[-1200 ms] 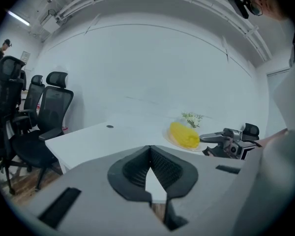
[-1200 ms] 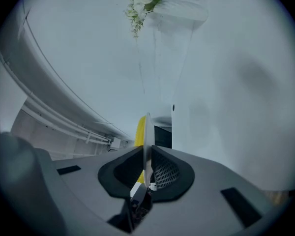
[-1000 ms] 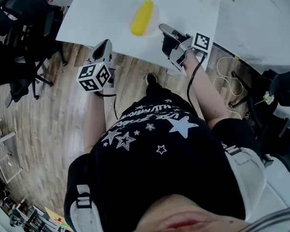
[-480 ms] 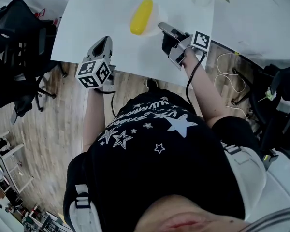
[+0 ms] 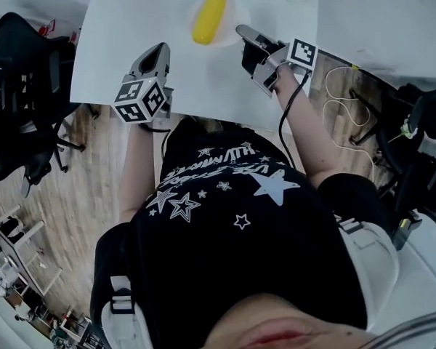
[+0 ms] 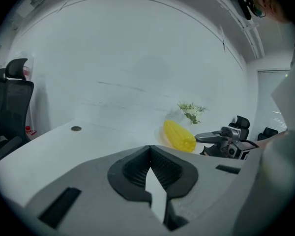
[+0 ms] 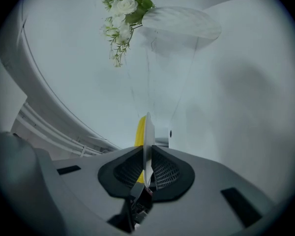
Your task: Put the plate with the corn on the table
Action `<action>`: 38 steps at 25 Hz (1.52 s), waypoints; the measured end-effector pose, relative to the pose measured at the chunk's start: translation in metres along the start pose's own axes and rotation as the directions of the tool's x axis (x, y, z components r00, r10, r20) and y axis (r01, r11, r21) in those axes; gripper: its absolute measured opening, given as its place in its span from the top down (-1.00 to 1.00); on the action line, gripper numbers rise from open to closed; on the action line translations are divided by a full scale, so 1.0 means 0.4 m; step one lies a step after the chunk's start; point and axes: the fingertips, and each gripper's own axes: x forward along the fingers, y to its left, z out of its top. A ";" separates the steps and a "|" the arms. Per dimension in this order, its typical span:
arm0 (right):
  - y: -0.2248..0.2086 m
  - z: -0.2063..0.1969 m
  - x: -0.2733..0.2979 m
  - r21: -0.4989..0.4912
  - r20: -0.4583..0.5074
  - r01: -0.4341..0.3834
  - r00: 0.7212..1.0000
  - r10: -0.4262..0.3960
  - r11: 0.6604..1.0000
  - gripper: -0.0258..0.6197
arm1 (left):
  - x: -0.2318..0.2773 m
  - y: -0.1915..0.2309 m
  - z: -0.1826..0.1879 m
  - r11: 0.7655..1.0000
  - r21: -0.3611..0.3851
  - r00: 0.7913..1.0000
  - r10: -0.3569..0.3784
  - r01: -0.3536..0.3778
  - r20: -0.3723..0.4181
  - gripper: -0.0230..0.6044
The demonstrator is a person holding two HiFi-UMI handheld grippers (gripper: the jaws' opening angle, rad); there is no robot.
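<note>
Right tongs pinch the round white plate bearing a yellow corn cob. Left tongs are closed, empty.

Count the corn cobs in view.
1. The corn lies on the white plate, whose rim the right gripper clamps, over the white table. No other cob shows.
</note>
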 end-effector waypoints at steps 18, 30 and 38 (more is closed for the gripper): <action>-0.014 0.096 0.051 -0.024 0.238 0.037 0.971 -0.030 0.999 0.80 | 0.224 0.082 0.105 0.963 0.092 0.966 -0.249 0.255 -0.071 0.91; -0.125 0.231 0.195 0.004 0.291 0.073 0.954 -0.071 0.997 0.80 | 0.451 0.187 0.145 0.951 0.059 0.948 -0.296 0.304 -0.118 0.90; -0.223 0.301 0.206 0.013 0.303 0.123 0.945 -0.121 0.992 0.80 | 0.552 0.193 0.121 0.946 0.038 0.938 -0.313 0.322 -0.149 0.91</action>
